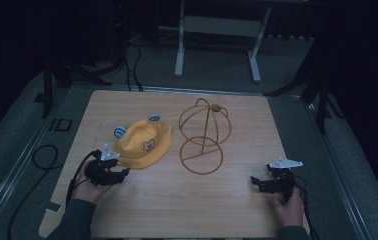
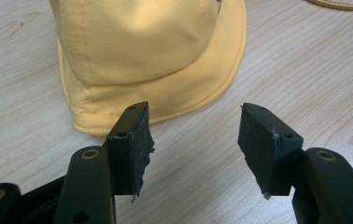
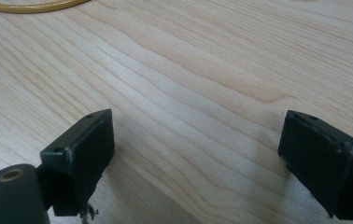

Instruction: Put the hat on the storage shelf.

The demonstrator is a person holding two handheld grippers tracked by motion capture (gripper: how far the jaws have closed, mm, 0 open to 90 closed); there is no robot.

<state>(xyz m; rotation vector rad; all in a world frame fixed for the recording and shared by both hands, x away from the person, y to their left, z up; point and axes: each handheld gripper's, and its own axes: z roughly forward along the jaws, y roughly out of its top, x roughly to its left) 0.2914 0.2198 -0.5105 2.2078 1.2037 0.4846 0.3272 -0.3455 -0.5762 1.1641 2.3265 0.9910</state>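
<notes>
A yellow child's hat (image 1: 143,144) with a bear face and blue ears lies on the wooden table (image 1: 177,210), left of centre. Just right of it stands a yellow wire hat stand (image 1: 203,136). My left gripper (image 1: 122,174) is open at the hat's near-left brim. In the left gripper view its jaws stand apart over bare wood just short of the hat's brim (image 2: 174,93), nothing between them. My right gripper (image 1: 257,183) rests open near the table's right front, its jaws wide over bare wood, with the stand's base ring (image 3: 30,6) at the top edge.
Black cables (image 1: 44,157) trail off the table's left side onto grey floor. A white metal frame (image 1: 217,45) stands beyond the table's far edge. Dark tripod legs (image 1: 322,100) stand at the far right.
</notes>
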